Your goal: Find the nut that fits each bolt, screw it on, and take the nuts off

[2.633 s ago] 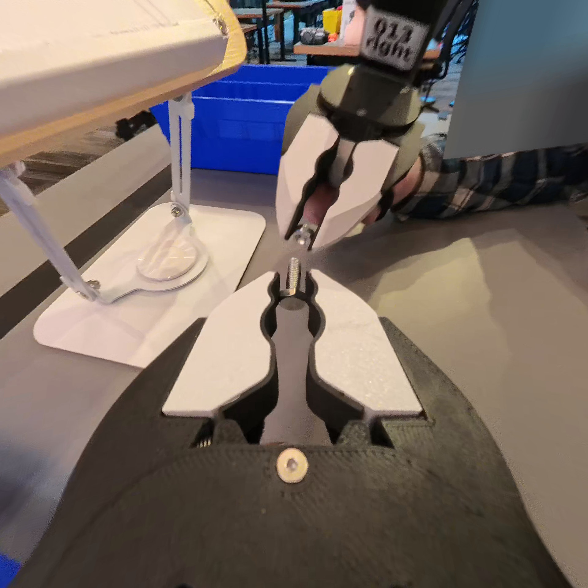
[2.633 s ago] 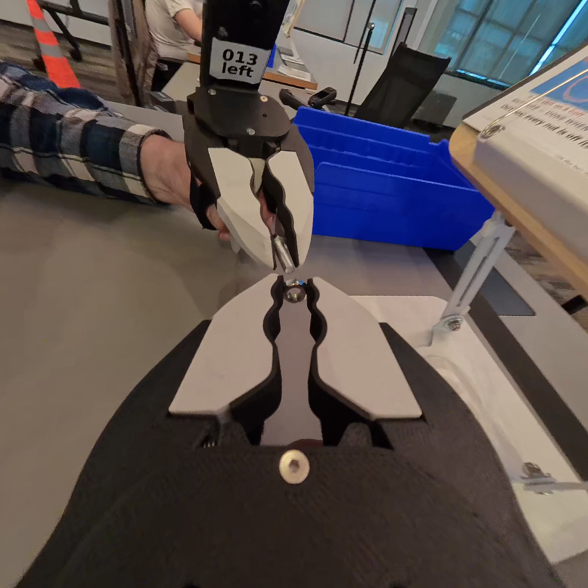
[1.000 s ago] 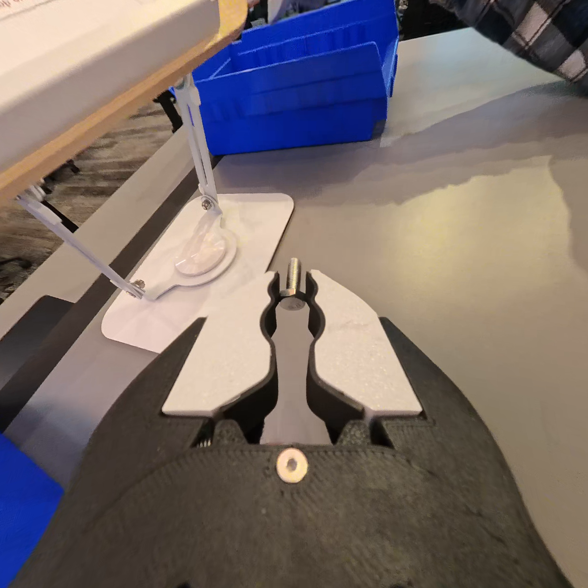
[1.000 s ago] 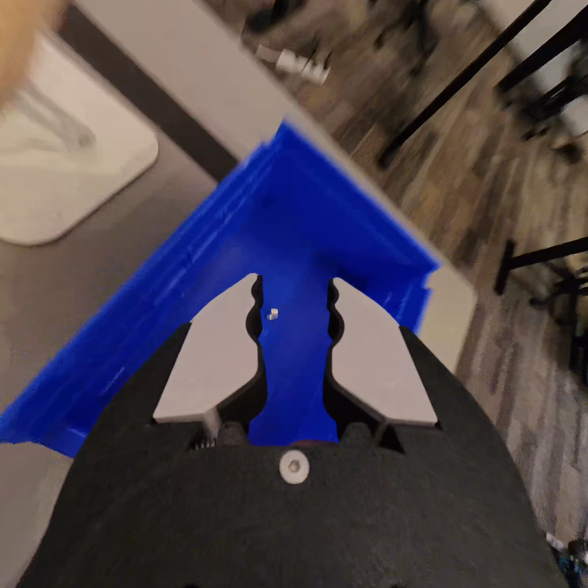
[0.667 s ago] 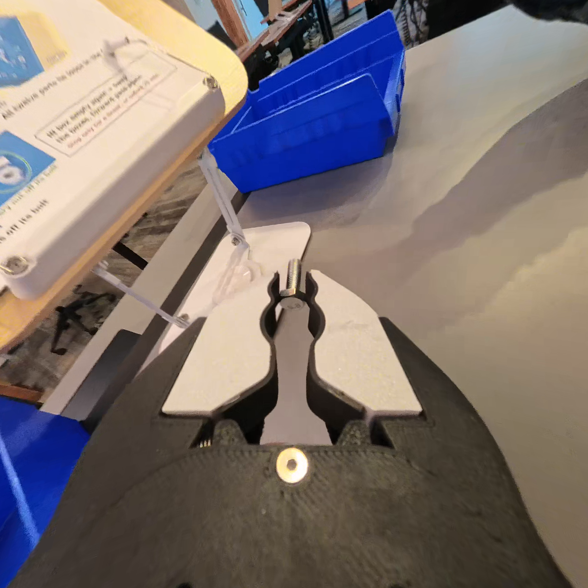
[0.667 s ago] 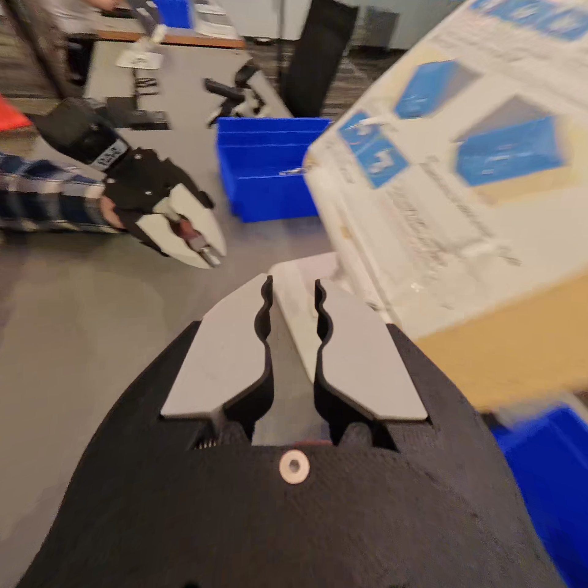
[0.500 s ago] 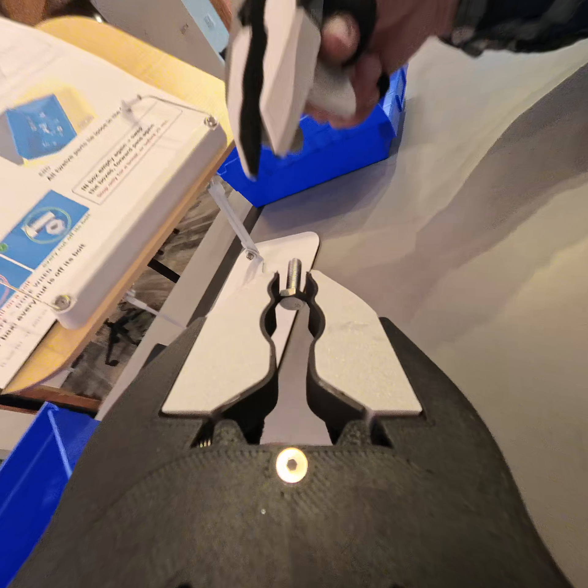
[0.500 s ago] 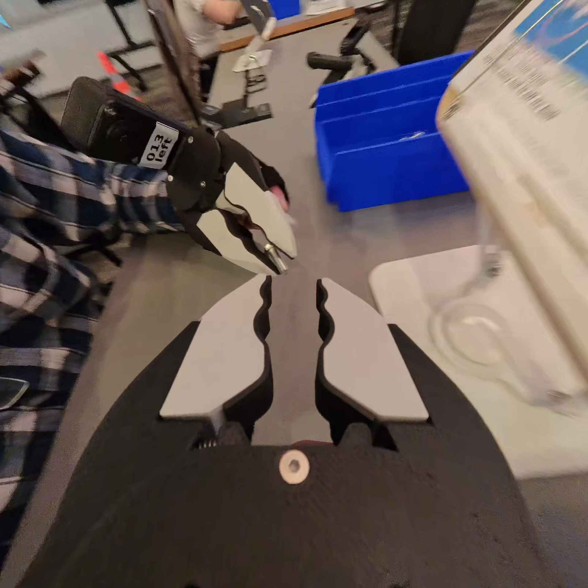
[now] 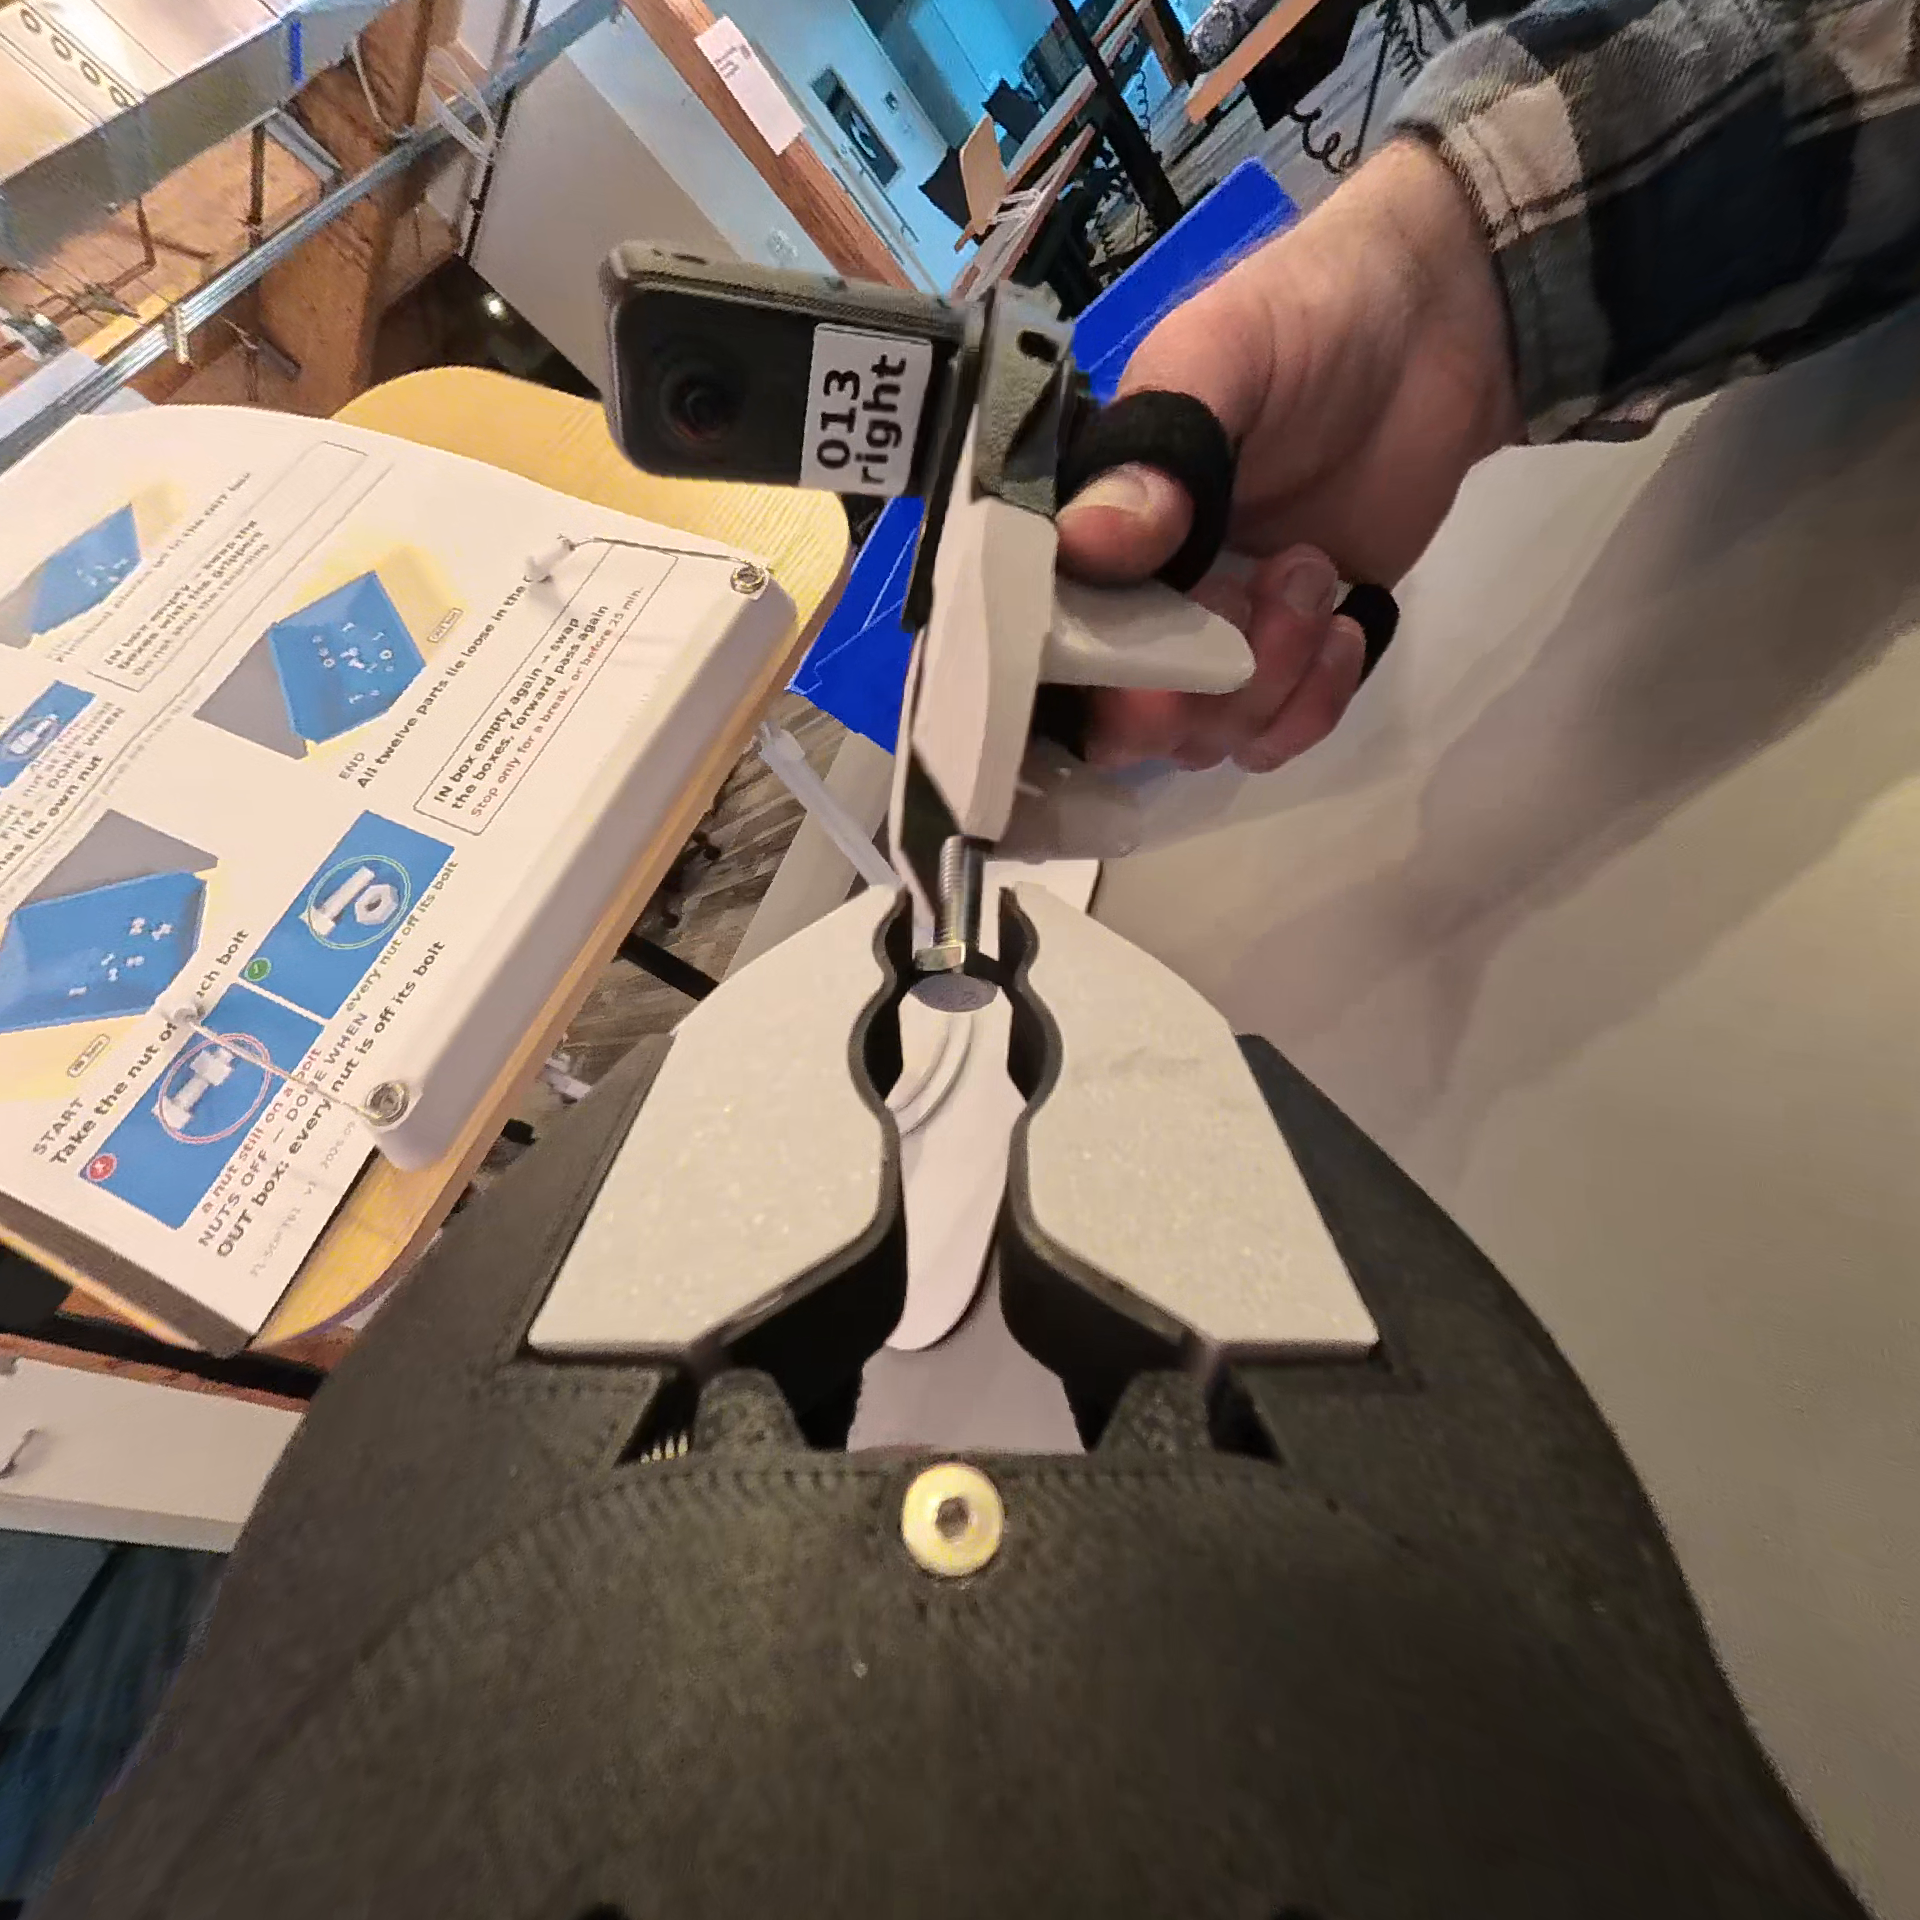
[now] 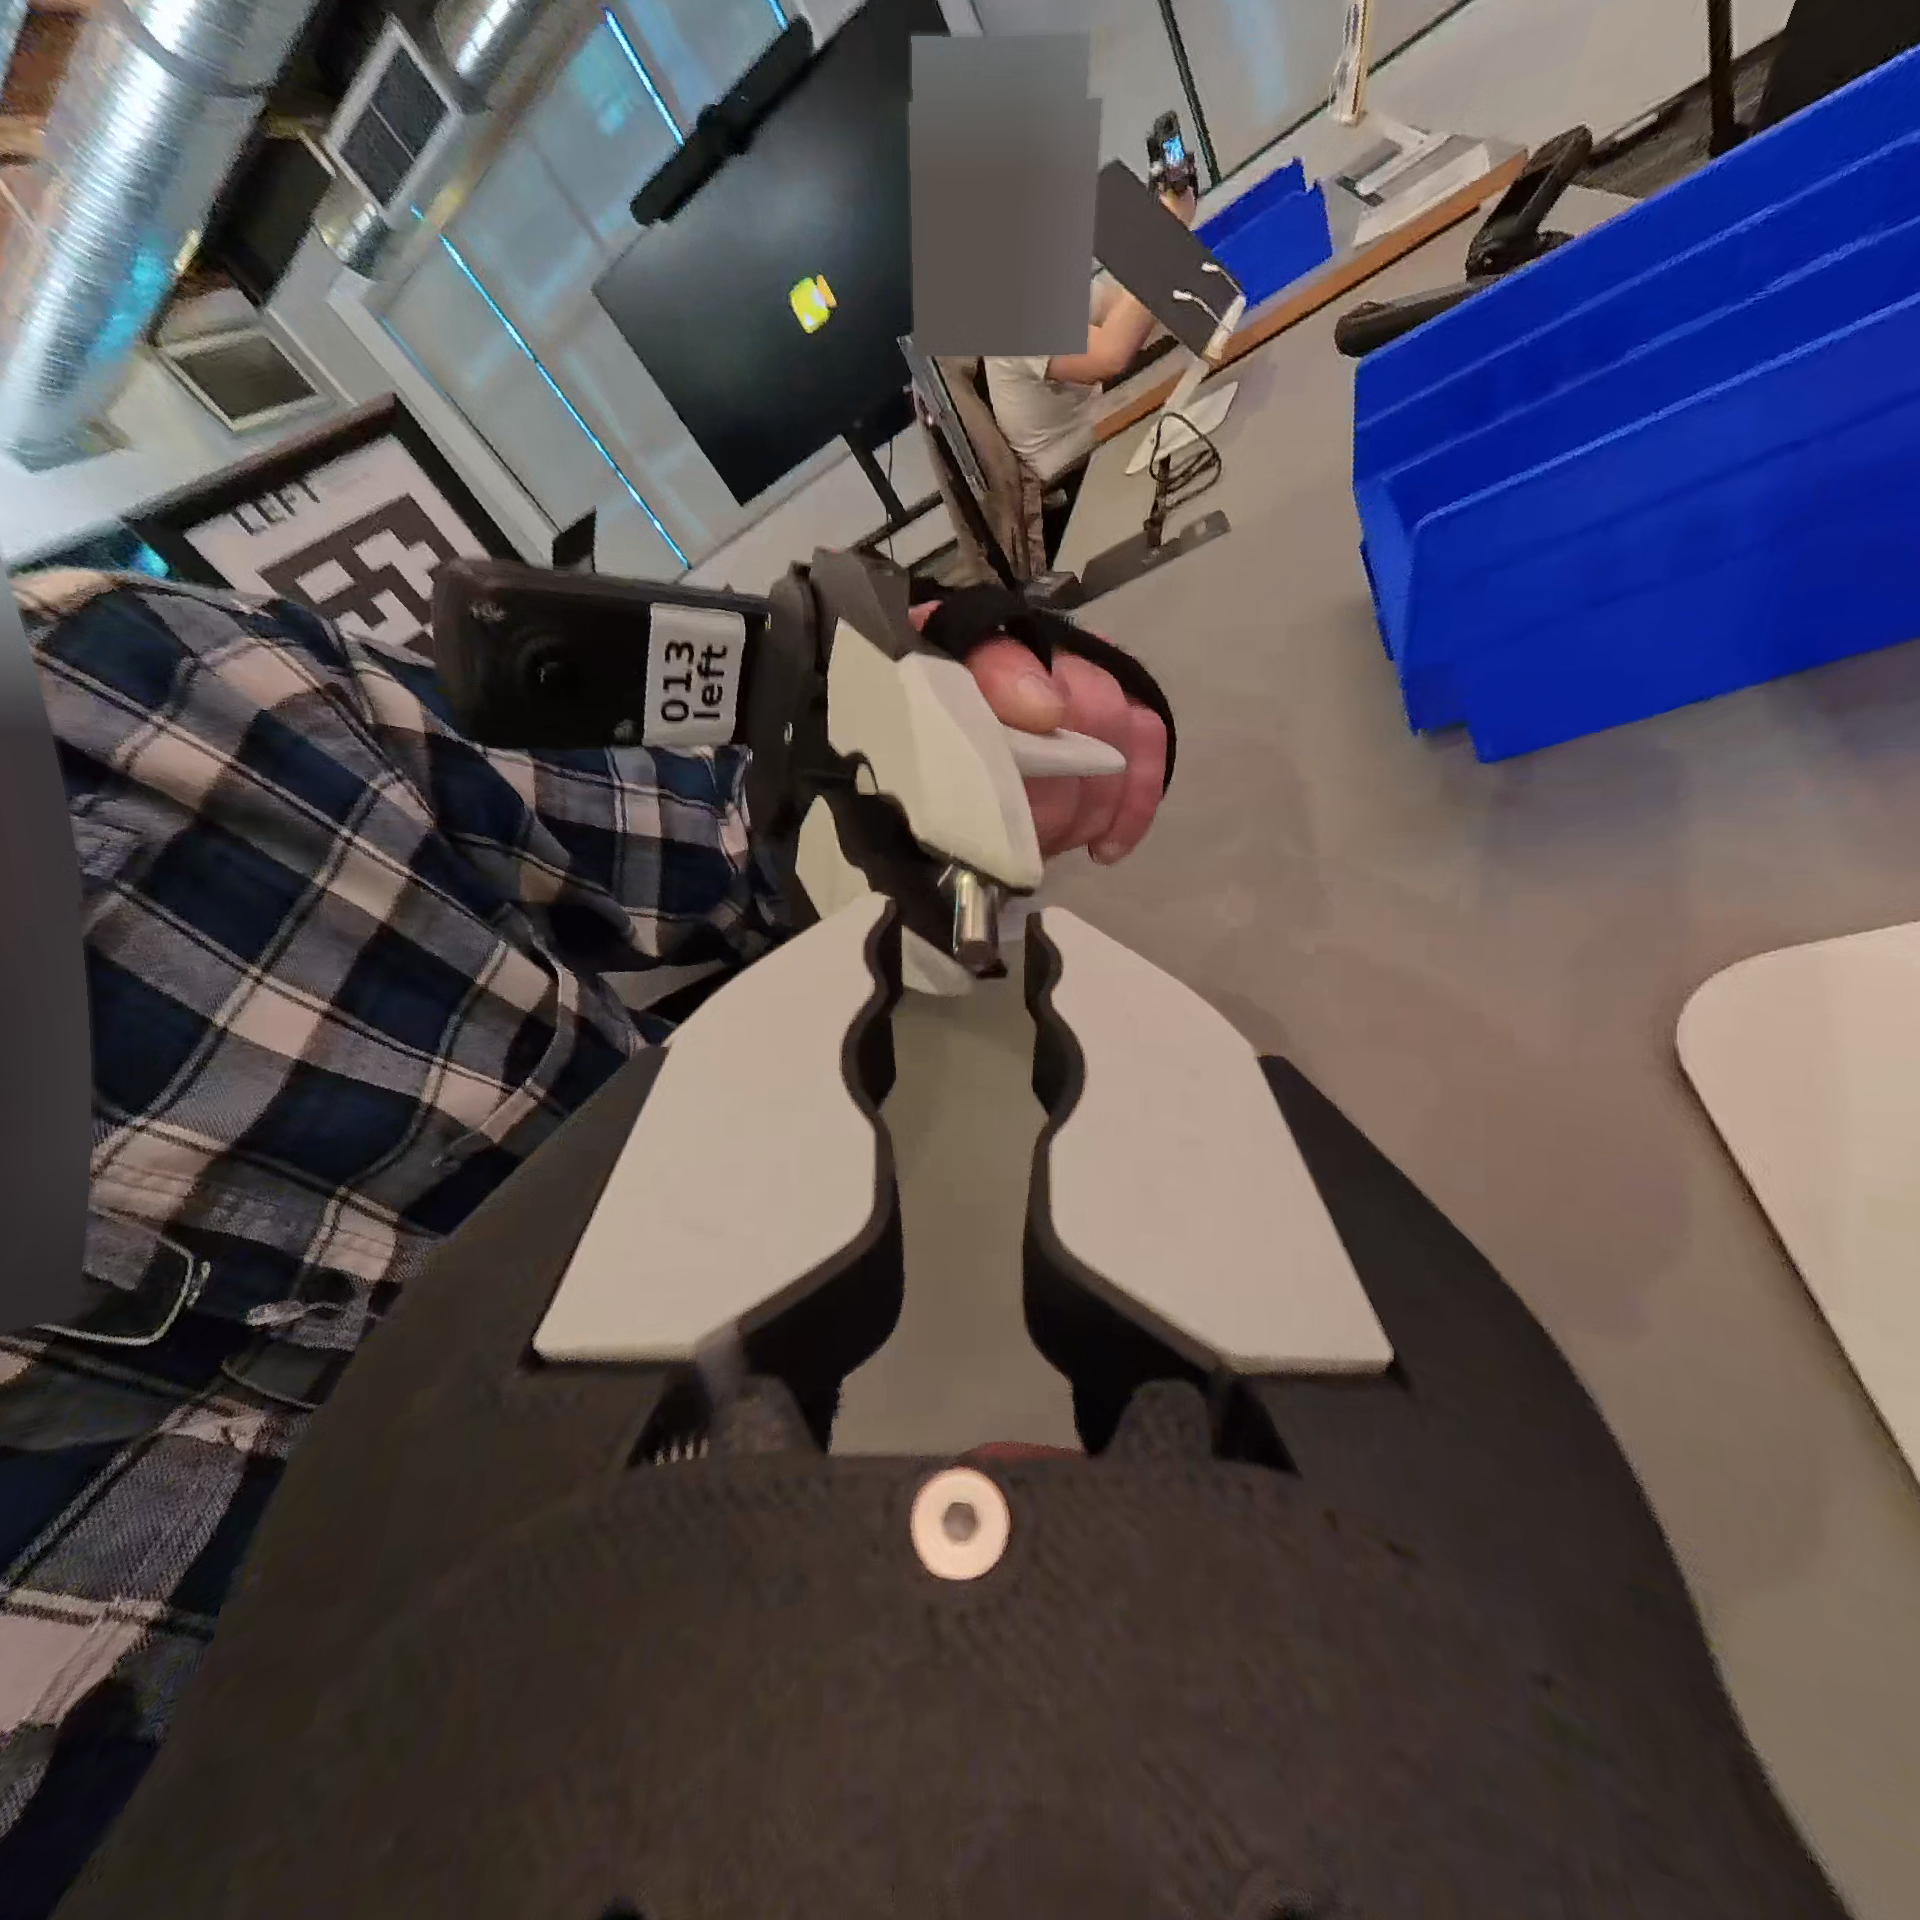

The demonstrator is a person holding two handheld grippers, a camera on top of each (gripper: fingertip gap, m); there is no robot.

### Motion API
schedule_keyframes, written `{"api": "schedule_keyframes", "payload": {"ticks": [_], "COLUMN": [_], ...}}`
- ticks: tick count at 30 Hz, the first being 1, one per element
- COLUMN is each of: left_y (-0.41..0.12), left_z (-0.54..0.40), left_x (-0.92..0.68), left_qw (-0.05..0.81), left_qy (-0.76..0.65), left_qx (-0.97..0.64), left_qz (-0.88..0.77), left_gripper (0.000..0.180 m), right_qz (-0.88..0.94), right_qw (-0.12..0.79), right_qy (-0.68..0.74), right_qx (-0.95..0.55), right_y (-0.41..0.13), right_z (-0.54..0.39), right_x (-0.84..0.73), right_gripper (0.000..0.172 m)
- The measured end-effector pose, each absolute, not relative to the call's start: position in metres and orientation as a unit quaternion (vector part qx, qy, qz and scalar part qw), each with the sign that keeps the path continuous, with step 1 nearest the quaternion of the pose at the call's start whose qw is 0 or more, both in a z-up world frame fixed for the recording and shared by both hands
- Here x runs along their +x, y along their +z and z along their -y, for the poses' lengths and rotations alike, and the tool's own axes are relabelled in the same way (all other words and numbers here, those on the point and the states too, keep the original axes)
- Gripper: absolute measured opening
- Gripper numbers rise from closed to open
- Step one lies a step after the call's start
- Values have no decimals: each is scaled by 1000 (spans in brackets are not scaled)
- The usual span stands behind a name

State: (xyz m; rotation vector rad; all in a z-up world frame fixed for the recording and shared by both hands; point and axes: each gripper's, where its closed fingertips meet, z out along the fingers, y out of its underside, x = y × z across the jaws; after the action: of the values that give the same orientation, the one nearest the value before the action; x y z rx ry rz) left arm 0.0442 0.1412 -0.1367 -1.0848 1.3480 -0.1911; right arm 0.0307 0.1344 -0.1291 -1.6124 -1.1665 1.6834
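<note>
1. My left tongs (image 9: 954,940) are clamped on the hex head of a silver bolt (image 9: 956,902), whose threaded shank points straight out past the tips.
2. My right tongs (image 10: 956,951) stand apart with bare grey worktop (image 10: 1351,852) showing between the fingers (image 10: 1132,1143). The bolt's shank end reaches in at their tips; I cannot tell whether either pad touches it.
3. In the left wrist view, the right tongs come down edge-on over the bolt's threaded end, my right hand (image 9: 1299,416) wrapped round the grip just behind.
4. In the right wrist view, my left hand (image 10: 1091,769) and a plaid sleeve (image 10: 312,883) sit behind the left tongs.
5. To the left of the left tongs, an instruction card (image 9: 260,810) lies tilted on a wooden board (image 9: 582,457). A white base plate (image 10: 1829,1091) rests on the worktop to the right of the right tongs.
6. Farther off, a blue bin (image 10: 1662,468) stands on the worktop.
7. Beyond, a dark screen (image 10: 769,312) and a seated person (image 10: 1049,405).
</note>
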Motion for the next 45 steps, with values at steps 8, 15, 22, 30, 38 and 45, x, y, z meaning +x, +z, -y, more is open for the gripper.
{"api": "schedule_keyframes", "payload": {"ticks": [8, 15, 22, 30, 38, 45], "left_y": [-136, -130, -128, -122, -120, -133], "left_z": [-137, -133, -133, -134, -141, -142], "left_x": [48, 48, 46, 43, 36, 42], "left_qw": [649, 660, 664, 679, 682, 656], "left_qy": [-79, -59, -60, -51, -44, -41], "left_qx": [-467, -453, -451, -442, -452, -465], "left_qz": [-595, -596, -593, -584, -573, -593], "left_gripper": [15, 15, 15, 21, 17, 0], "right_qz": [422, 428, 431, 431, 449, 410], "right_qw": [263, 242, 262, 273, 374, 545], "right_qy": [633, 646, 638, 627, 538, 194], "right_qx": [-593, -584, -582, -589, -607, -705], "right_y": [-129, -128, -126, -124, -86, -52], "right_z": [-133, -124, -124, -128, -156, -245], "right_x": [31, 27, 26, 29, 66, 200], "right_gripper": [7, 8, 8, 8, 8, 8]}}
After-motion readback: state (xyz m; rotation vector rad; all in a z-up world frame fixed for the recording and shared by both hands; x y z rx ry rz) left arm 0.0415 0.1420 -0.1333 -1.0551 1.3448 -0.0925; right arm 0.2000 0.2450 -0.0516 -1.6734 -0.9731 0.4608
